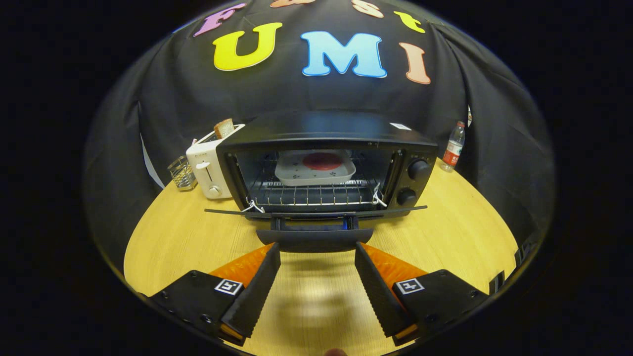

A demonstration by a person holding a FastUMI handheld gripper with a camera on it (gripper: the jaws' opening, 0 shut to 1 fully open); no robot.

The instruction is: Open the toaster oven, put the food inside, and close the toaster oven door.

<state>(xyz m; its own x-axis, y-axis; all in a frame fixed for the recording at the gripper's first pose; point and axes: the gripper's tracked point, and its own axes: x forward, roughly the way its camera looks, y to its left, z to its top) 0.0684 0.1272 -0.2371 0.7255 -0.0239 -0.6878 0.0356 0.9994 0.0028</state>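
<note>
A black toaster oven (pixel 326 163) stands on the wooden table with its door (pixel 316 213) folded down flat toward me. Inside, on the wire rack (pixel 311 194), rests a white dish (pixel 315 168) holding a round red piece of food (pixel 321 160). The door's handle (pixel 314 239) sits just ahead of my fingertips. My gripper (pixel 316 249) is open, its fingers spread about as wide as the handle, with nothing between them.
A white pop-up toaster (pixel 210 165) with a slice of bread (pixel 224 128) stands left of the oven, and a glass (pixel 182 173) further left. A water bottle (pixel 453 147) stands to the oven's right. The round wooden table (pixel 445 237) spreads beneath.
</note>
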